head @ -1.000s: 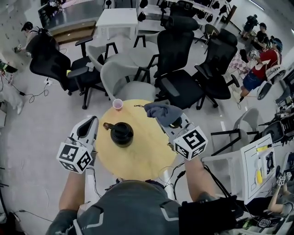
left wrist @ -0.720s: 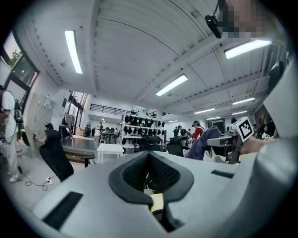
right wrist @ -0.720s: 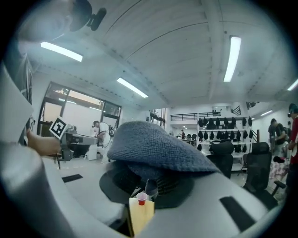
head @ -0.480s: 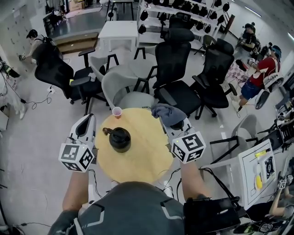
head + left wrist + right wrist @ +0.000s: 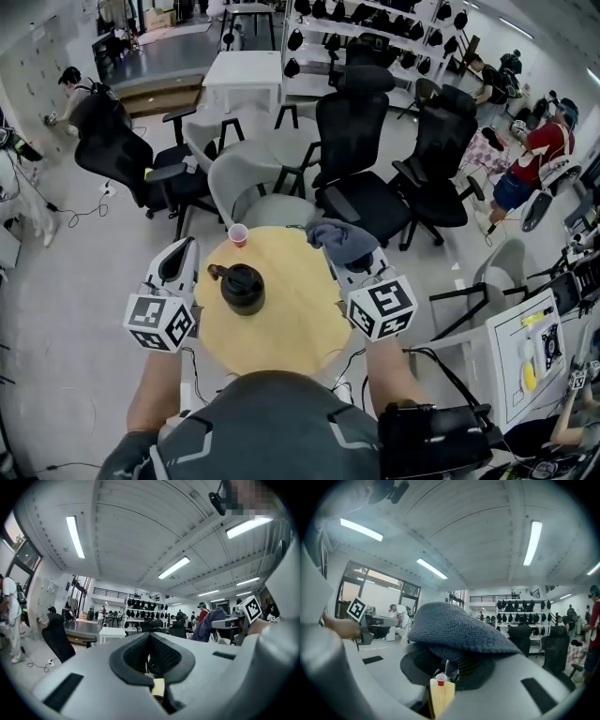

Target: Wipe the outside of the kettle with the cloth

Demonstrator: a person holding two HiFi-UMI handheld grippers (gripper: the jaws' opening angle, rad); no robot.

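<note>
A black kettle [image 5: 242, 287] with a lid stands on the round wooden table [image 5: 291, 328], left of centre. My right gripper [image 5: 349, 255] is shut on a blue-grey cloth [image 5: 342, 239] and holds it above the table's far right edge, to the right of the kettle and apart from it. In the right gripper view the cloth [image 5: 459, 630] drapes over the raised right gripper [image 5: 450, 660]. My left gripper [image 5: 185, 246] hangs just left of the kettle without touching it. The left gripper [image 5: 152, 641] is shut and empty. Neither gripper view shows the kettle.
A small pink cup [image 5: 238, 234] stands at the table's far edge, behind the kettle. Grey chairs [image 5: 253, 183] and black office chairs [image 5: 361, 178] crowd round the far side. A white table [image 5: 242, 70] and people [image 5: 530, 155] are farther off.
The head camera has tilted, so the table sits lower in the picture. The right gripper has drifted slightly toward the far edge with the cloth. The kettle and left gripper kept their places.
</note>
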